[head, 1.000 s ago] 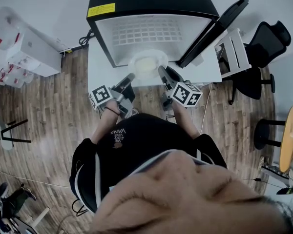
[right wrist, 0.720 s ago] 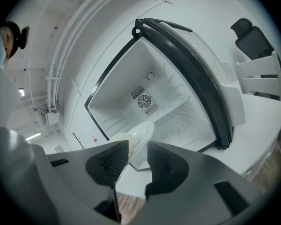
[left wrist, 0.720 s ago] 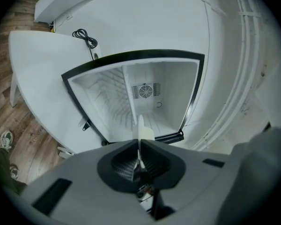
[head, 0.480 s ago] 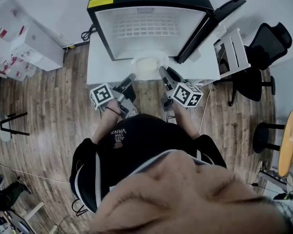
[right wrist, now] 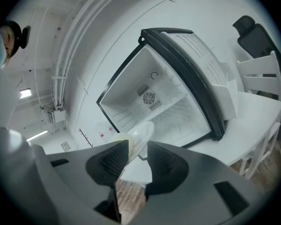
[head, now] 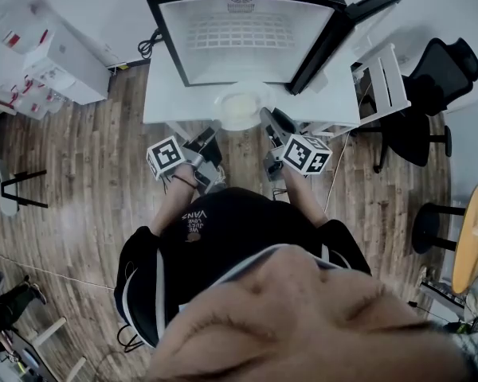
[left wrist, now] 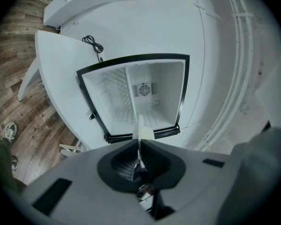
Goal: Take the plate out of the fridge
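Note:
A white plate [head: 239, 108] with a pale yellow middle hangs over the front of the white table [head: 167, 94], just outside the open fridge [head: 243, 30]. My left gripper [head: 216, 130] is shut on the plate's left rim. In the left gripper view the plate [left wrist: 141, 130] shows edge-on, pinched in that gripper [left wrist: 139, 143]. At the plate's right rim my right gripper [head: 267, 119] stands. In the right gripper view the tilted plate [right wrist: 139, 132] sits between the wider-set jaws of that gripper [right wrist: 138, 144], pressed to the left pad. The fridge inside looks bare.
The fridge door [head: 342, 38] stands open to the right. A white slatted chair [head: 382, 82] and a black office chair [head: 438, 70] are at the right. White boxes [head: 56, 70] are stacked at the left. A round wooden table [head: 470, 237] sits at the far right.
Both grippers have drawn the plate back out of the fridge's mouth toward the person. It now hangs over the table's front part.

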